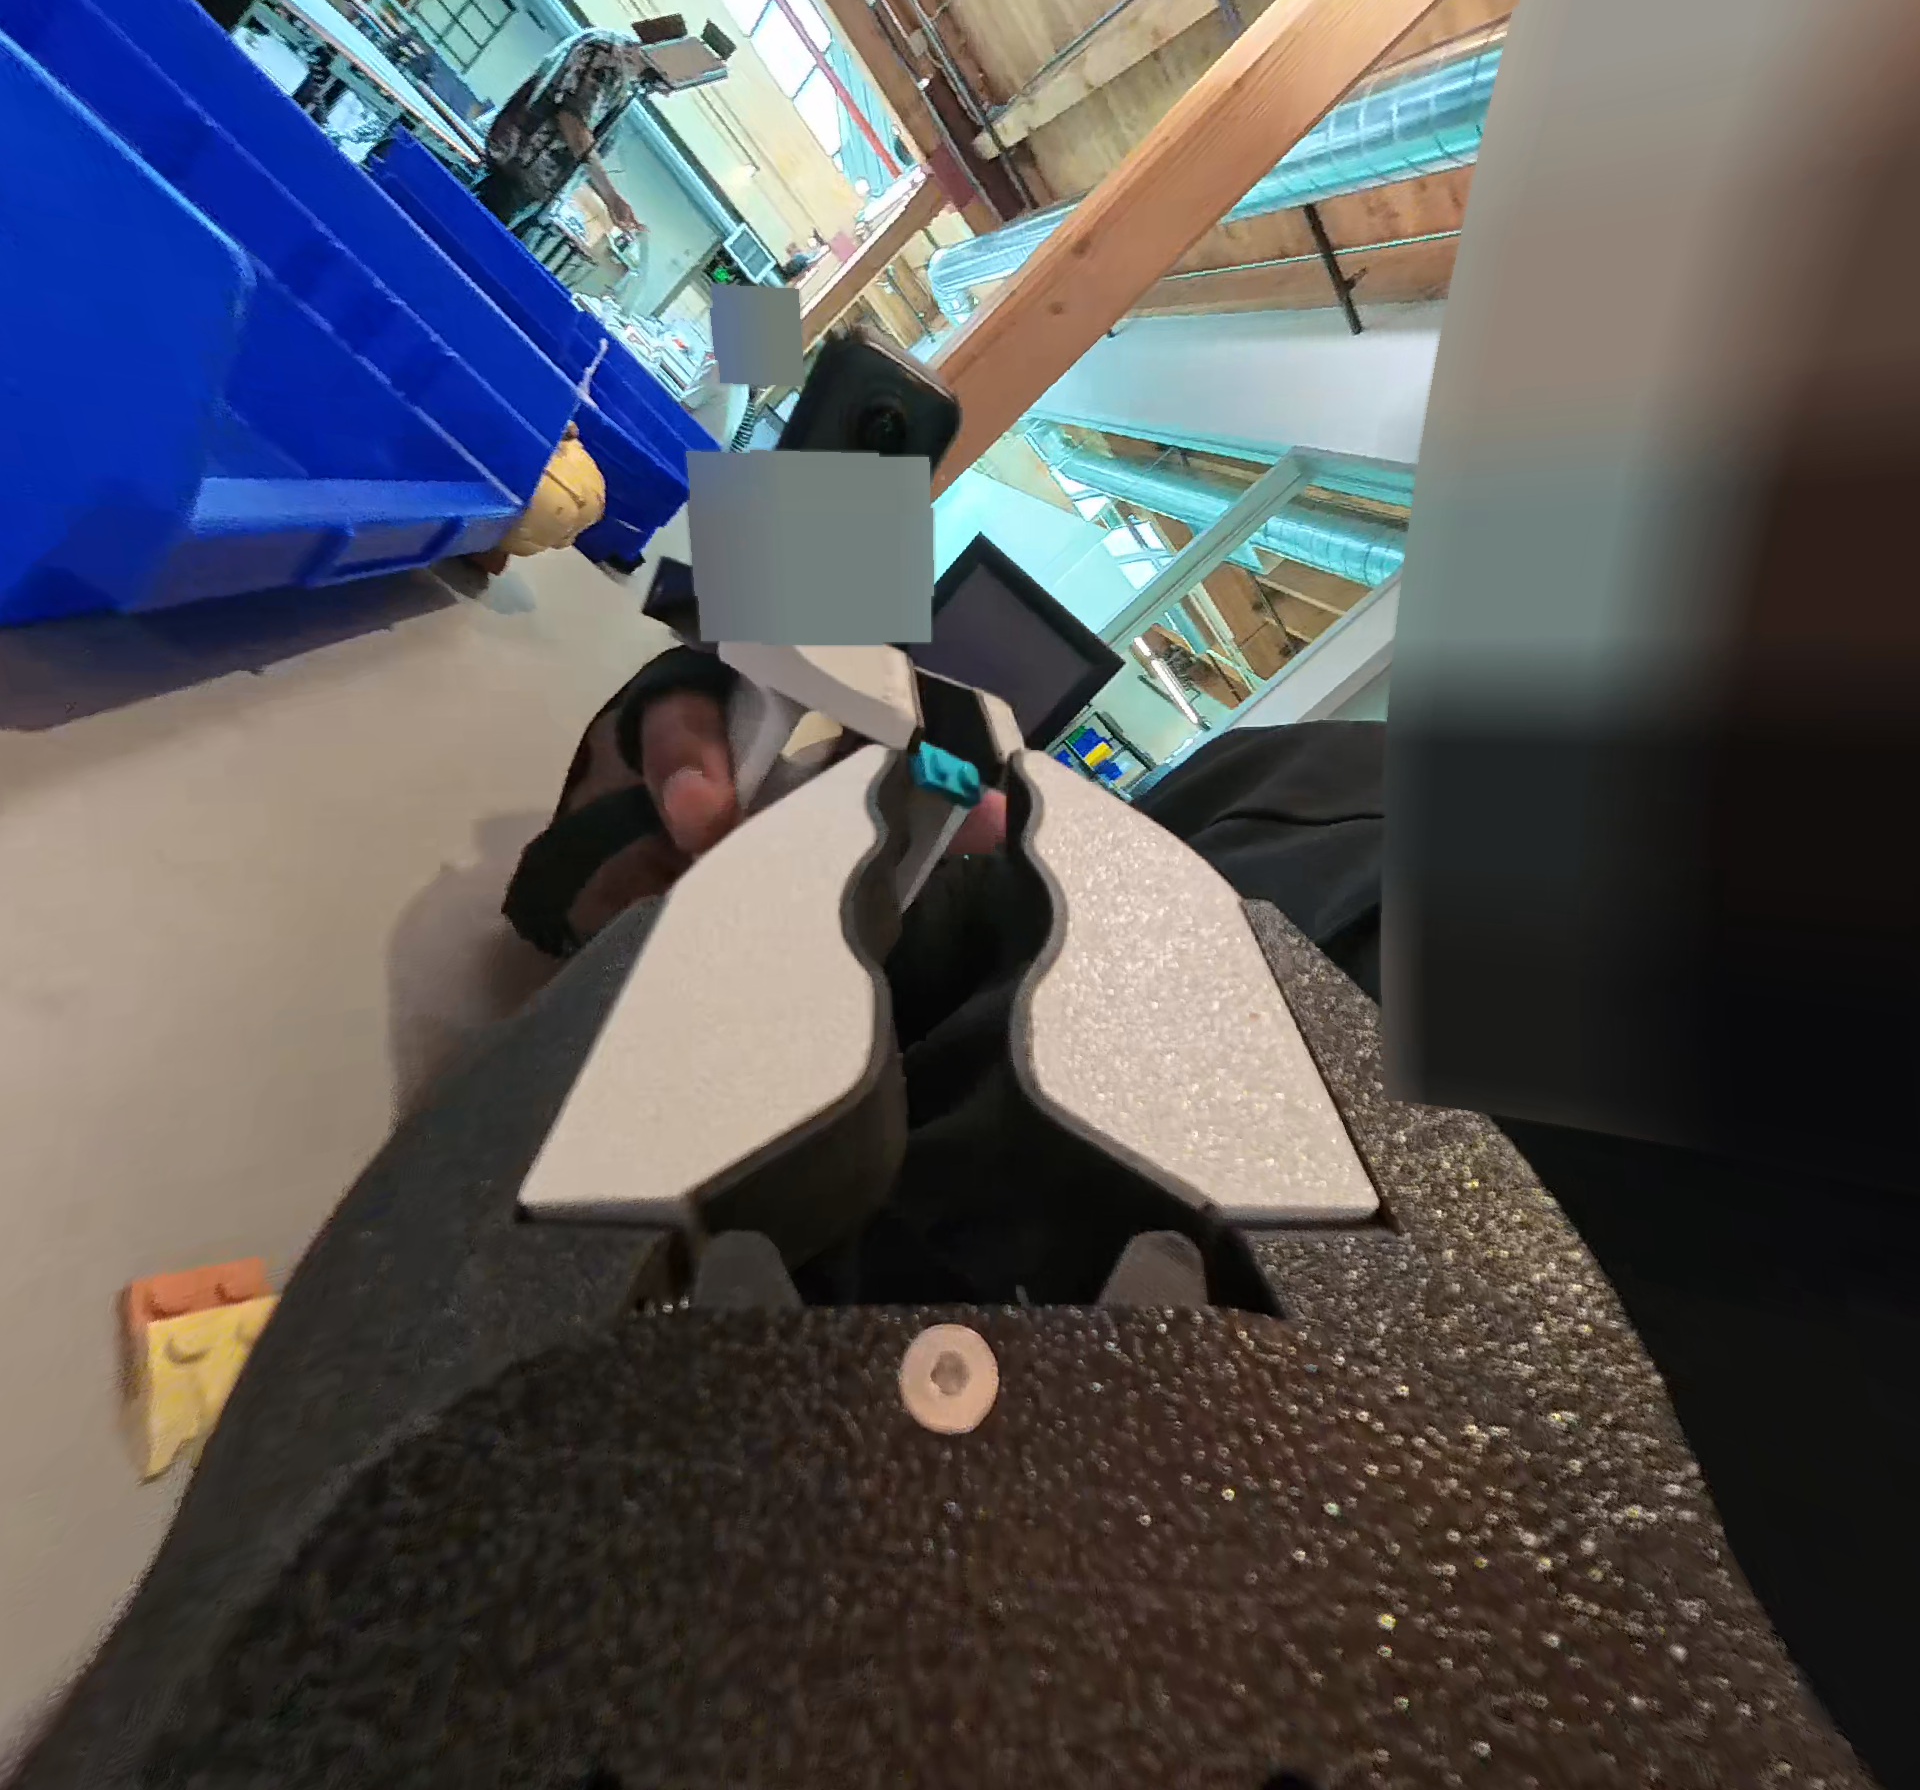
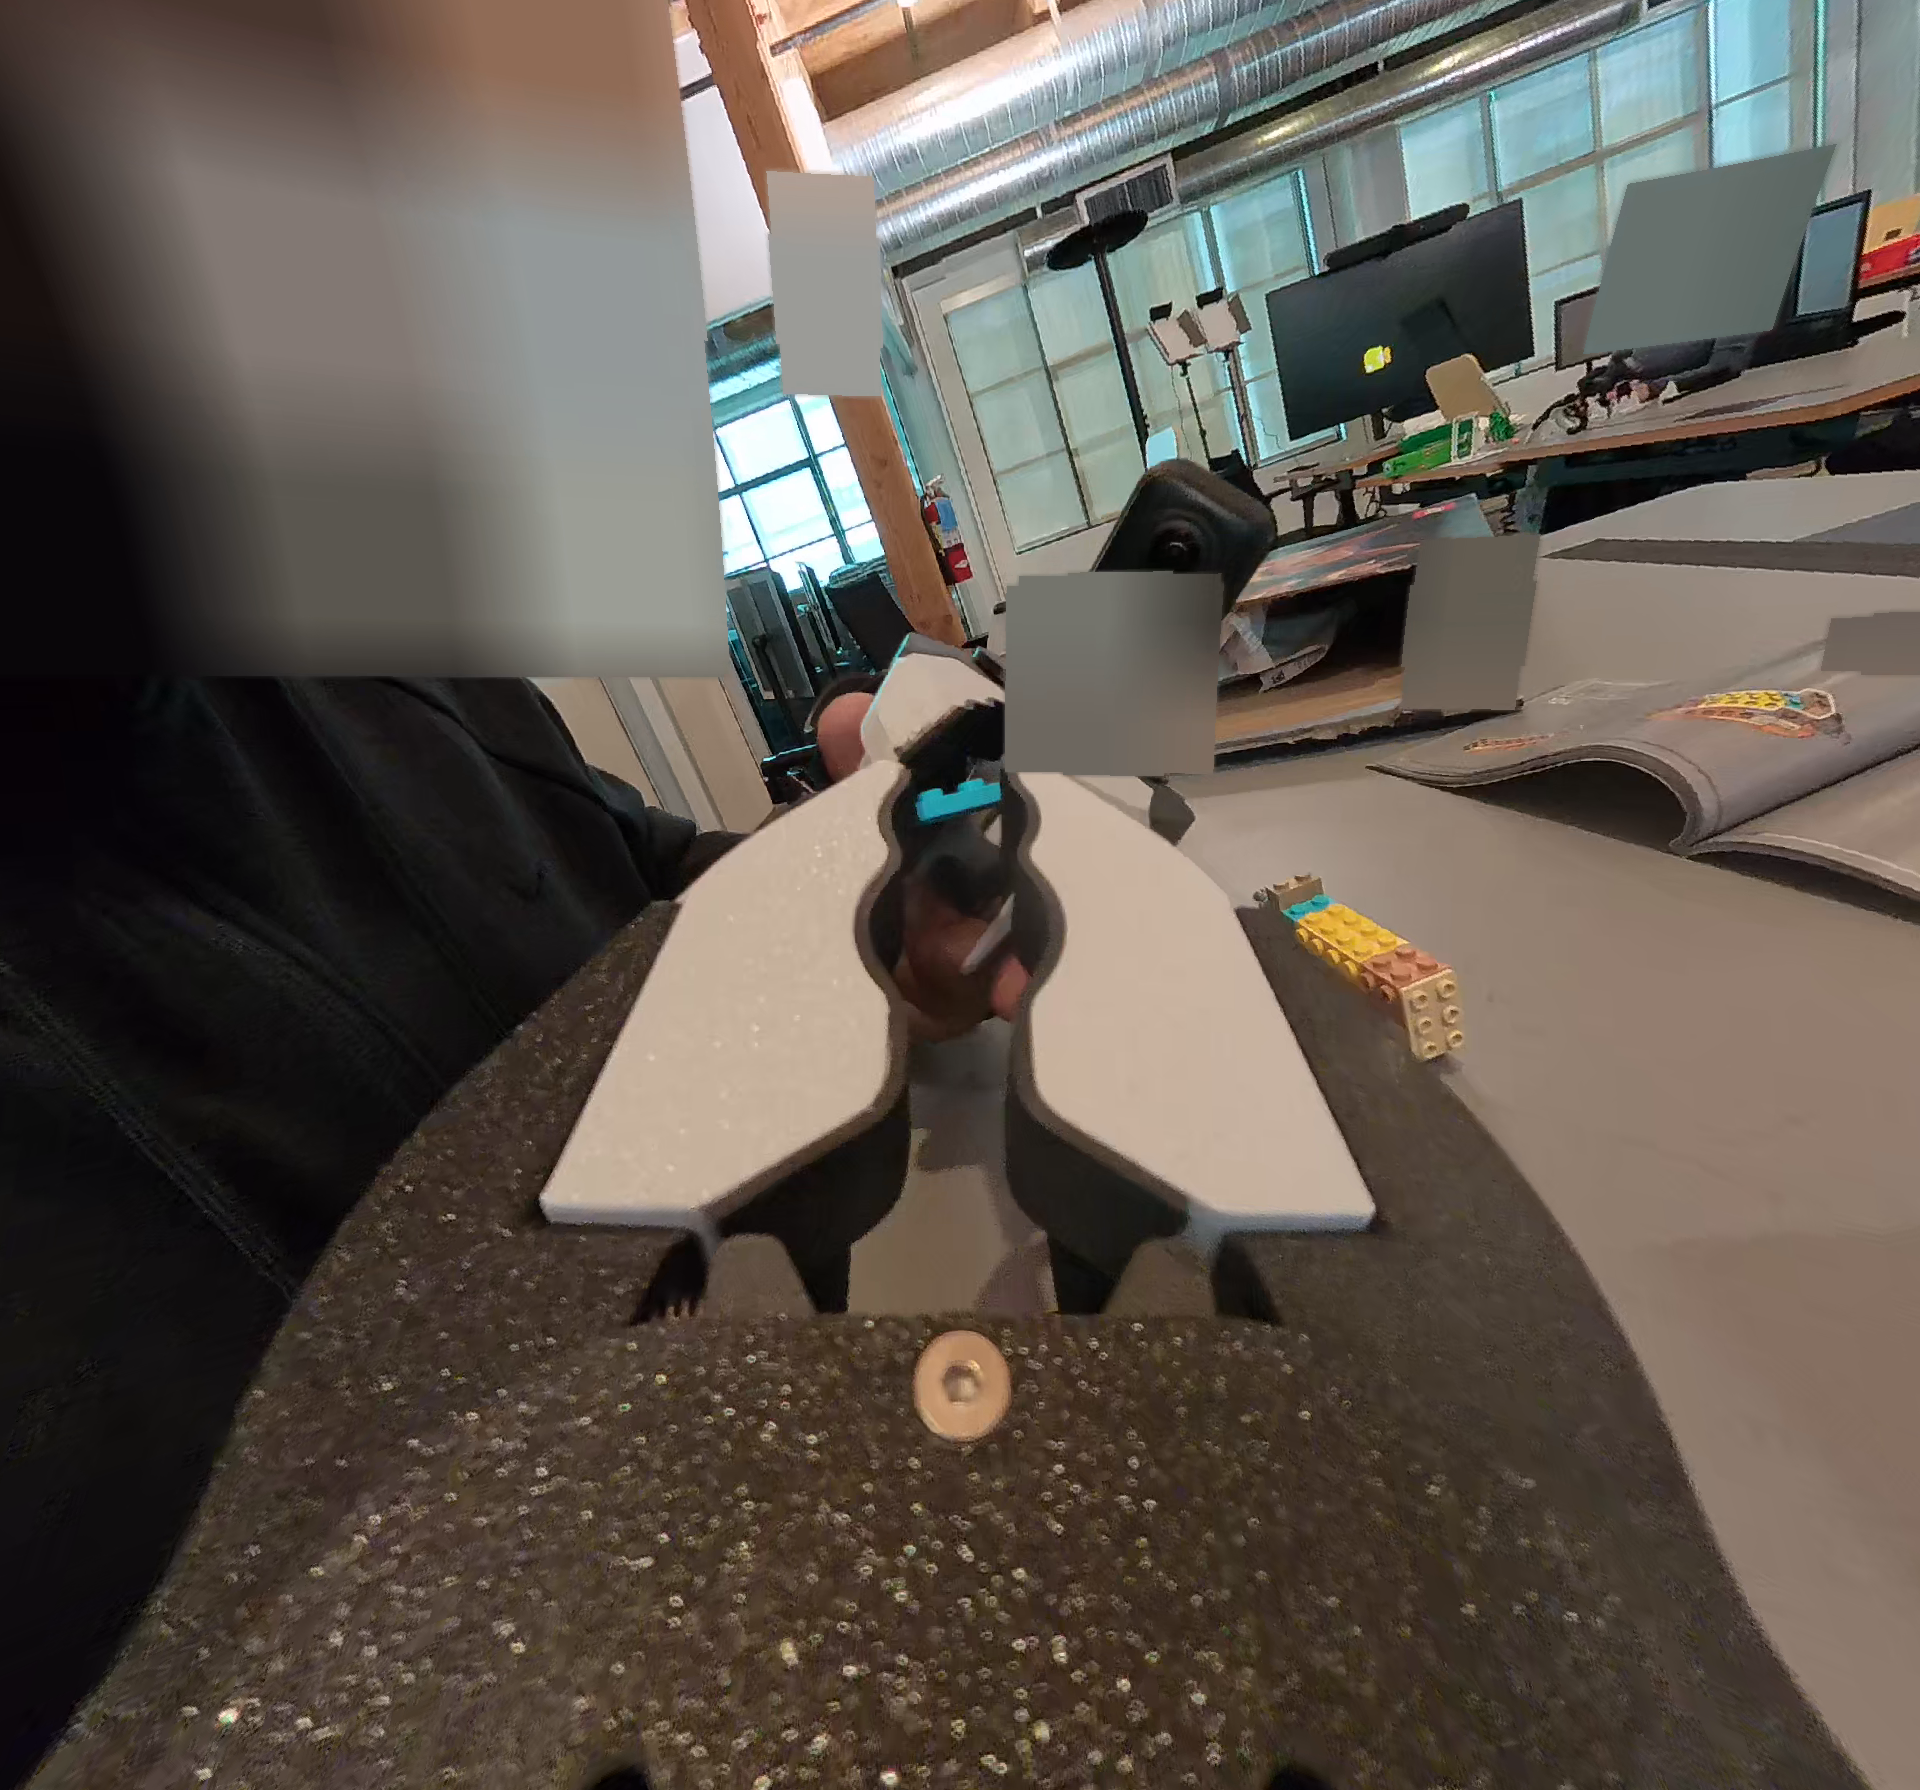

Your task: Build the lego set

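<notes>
A small teal brick (image 1: 943, 776) sits at the meeting tips of both grippers, held up off the table. In the right wrist view the teal brick (image 2: 958, 798) spans the narrow gap between my right gripper's (image 2: 956, 784) tips, which are shut on it. My left gripper (image 1: 945, 766) has its jaws narrow around the same brick, with a sliver of gap showing, so its grip is unclear. A partly built row of yellow, brown, tan and teal bricks (image 2: 1371, 961) lies on the grey table (image 2: 1558, 1221) to the right.
Blue bins (image 1: 208, 338) stand along the table's far side. An orange and a yellow brick (image 1: 192, 1345) lie near my left gripper. An open instruction booklet (image 2: 1662, 784) lies at the right. A gloved hand (image 1: 623, 805) holds the right gripper. Both grippers' tips are close together, under 4 cm apart.
</notes>
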{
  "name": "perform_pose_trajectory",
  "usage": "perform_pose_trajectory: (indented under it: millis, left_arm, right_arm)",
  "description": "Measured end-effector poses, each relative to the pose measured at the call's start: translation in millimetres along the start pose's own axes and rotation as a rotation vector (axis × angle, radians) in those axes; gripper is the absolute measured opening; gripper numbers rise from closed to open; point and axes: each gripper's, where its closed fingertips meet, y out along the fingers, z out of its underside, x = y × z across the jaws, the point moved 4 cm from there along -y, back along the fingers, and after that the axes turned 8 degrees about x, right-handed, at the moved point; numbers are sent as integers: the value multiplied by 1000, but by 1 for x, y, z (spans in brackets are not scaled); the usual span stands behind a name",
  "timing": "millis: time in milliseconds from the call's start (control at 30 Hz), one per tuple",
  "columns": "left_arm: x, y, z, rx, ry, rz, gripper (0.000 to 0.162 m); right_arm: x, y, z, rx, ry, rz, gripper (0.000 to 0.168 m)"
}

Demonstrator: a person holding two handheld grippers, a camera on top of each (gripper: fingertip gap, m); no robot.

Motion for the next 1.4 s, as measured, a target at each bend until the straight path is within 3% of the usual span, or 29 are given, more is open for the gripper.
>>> perform_pose_trajectory:
  millis: [167, 367, 633, 833, 1400]
  left_arm:
    - [3, -2, 2, 31, -21, -4, 5]
    - [3, -5, 5, 89, -46, -26, 4]
    - [-1, -3, 10, 244, -92, -30, 4]
    - [2, 0, 12, 282, -138, -11, 4]
    - [12, 0, 13, 238, -164, -13, 5]
  right_arm:
    - [1, -1, 2, 37, -34, 14, 12]
    - [2, -4, 3, 151, -161, 49, 17]
    - [7, -1, 6, 382, -409, -112, 31]
    - [7, -1, 5, 392, -478, -199, 28]
    - [-2, -1, 14, 383, -467, -103, 16]
